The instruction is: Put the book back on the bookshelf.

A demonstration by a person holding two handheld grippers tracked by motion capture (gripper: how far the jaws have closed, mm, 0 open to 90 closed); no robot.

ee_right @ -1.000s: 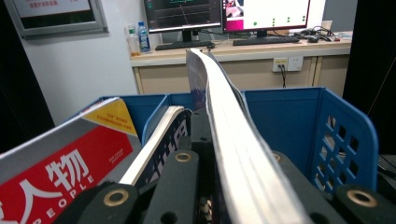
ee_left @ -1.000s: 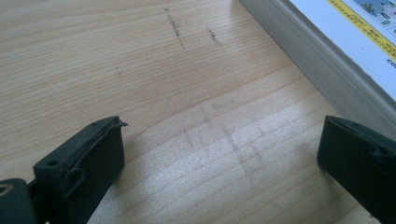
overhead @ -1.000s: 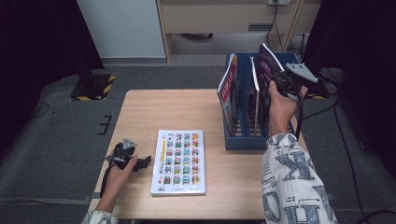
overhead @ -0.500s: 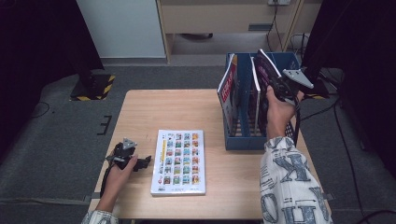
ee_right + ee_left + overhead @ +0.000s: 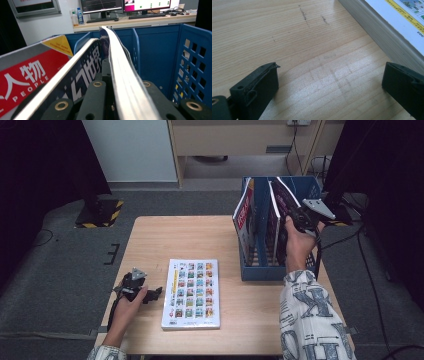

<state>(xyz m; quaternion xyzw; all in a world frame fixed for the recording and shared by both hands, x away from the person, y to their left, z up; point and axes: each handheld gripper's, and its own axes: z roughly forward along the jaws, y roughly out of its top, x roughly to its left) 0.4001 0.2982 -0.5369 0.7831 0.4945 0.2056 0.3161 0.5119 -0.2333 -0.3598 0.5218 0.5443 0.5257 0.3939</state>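
1. On the wooden table (image 5: 210, 237), at its right end, stands a big blue file box (image 5: 260, 265) with walls inside that split it into slots.
2. In its left slot a magazine with a red cover (image 5: 245, 212) stands on its edge. The next slot holds a dark magazine with white letters (image 5: 272, 227).
3. A third, dark magazine (image 5: 281, 195) leans in the slot to the right of those. Its top sticks up above the box. Seen from the right gripper view, it is thin and a bit bent, with a pale edge (image 5: 125, 75).
4. The right gripper (image 5: 299, 217) pinches this magazine near its top, with its jaws pressed tight on both sides of it.
5. A thick white book (image 5: 191, 292) lies flat on the table near the front edge. Its cover has rows of little coloured pictures.
6. The left gripper (image 5: 154, 294) rests on the table just beside the book's left side. Its jaws are spread wide, with just bare wood between them.
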